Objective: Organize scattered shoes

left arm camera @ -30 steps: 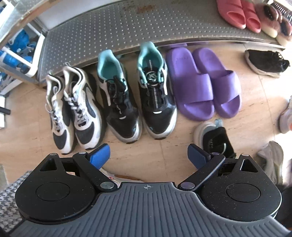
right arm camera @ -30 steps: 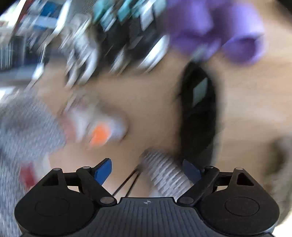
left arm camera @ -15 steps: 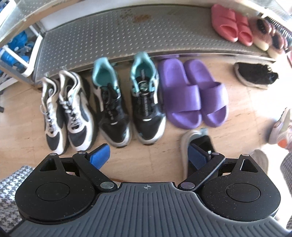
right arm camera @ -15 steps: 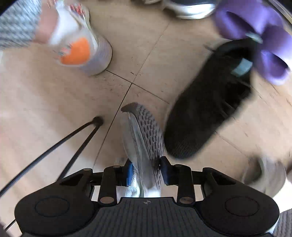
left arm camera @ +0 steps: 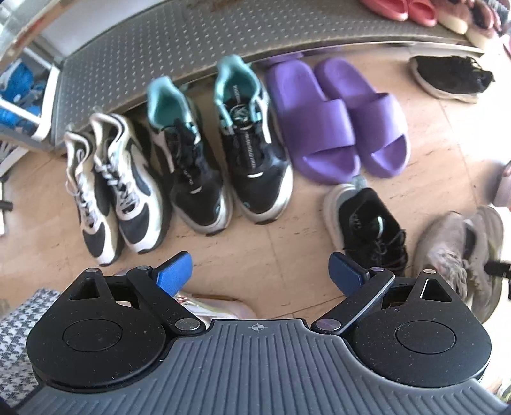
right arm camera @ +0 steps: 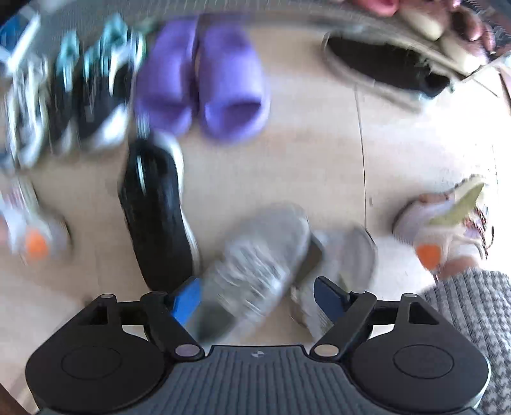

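Grey mesh sneaker (right arm camera: 255, 258) lies on floor near right gripper (right arm camera: 257, 297), between its spread jaws — unclamped. Likely light, soft upper; grip at firmer heel collar. Left gripper (left arm camera: 260, 271) jaws apart, empty — black sneaker (left arm camera: 367, 226) just beyond.

Perforated metal shelf (left arm camera: 223, 41) — smooth matt slides (left arm camera: 338, 118)

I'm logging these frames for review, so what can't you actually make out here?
- Right wrist view: motion blur smears everything; whether the grey knit sneakers touch the open jaws is unclear.
- Left wrist view: the pale shoe is mostly hidden behind the left gripper.
- Left wrist view: the pink slippers on the metal shelf are cut off by the top edge.
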Demonstrator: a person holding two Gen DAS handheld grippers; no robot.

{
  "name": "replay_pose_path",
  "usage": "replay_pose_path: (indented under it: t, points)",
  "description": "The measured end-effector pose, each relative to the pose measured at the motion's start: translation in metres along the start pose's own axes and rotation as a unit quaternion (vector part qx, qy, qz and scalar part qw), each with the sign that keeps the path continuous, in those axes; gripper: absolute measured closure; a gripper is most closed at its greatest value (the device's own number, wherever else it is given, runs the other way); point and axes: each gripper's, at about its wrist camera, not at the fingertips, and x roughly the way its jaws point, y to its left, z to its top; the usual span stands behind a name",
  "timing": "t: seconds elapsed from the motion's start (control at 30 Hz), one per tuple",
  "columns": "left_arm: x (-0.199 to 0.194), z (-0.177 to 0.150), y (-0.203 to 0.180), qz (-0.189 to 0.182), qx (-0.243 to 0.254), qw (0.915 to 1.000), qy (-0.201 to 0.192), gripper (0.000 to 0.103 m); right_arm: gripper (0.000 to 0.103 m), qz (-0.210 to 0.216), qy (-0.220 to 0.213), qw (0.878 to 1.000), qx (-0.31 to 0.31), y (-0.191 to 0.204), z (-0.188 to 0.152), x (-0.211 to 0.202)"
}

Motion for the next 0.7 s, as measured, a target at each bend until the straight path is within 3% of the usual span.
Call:
replay_pose_path:
  t: [0.1, 0.17, 0.33, 0.43, 0.5, 0.57, 0.63, 0.7]
  points:
    - [0.000, 0.003, 0.004, 0.005, -0.013, 0.9999, -0.005, 0.007, 0.034, 0.064, -0.013, 0.997, 0.049, 0.006, 0.017, 0.018]
    - [-0.001, 0.005, 0.006, 0.004, -0.020, 0.9998, -0.009, 0.007, 0.041, 0.084, -0.017, 0.994, 0.070, 0.017, 0.022, 0.038]
    - [0.001, 0.010, 0.023, 0.010, -0.049, 0.9987, -0.012, 0.007, 0.033, 0.097, -0.003, 0.989, 0.113, 0.035, 0.039, 0.086]
    - [0.004, 0.012, 0.036, 0.018, -0.068, 0.9975, -0.009, 0.007, 0.026, 0.083, 0.043, 0.983, 0.159, 0.031, 0.036, 0.121]
    - [0.007, 0.012, 0.042, 0.024, -0.072, 0.9971, -0.007, 0.007, 0.024, 0.087, 0.078, 0.964, 0.238, 0.024, 0.023, 0.143]
    - [0.011, 0.012, 0.044, 0.031, -0.065, 0.9974, -0.002, 0.007, 0.036, 0.124, 0.094, 0.941, 0.301, 0.023, 0.014, 0.152]
    - [0.013, 0.012, 0.043, 0.026, -0.061, 0.9978, 0.001, 0.007, 0.044, 0.127, 0.099, 0.944, 0.287, 0.031, 0.014, 0.150]
    - [0.014, 0.011, 0.042, 0.020, -0.057, 0.9982, 0.003, 0.007, 0.049, 0.134, 0.111, 0.930, 0.324, 0.037, 0.011, 0.145]
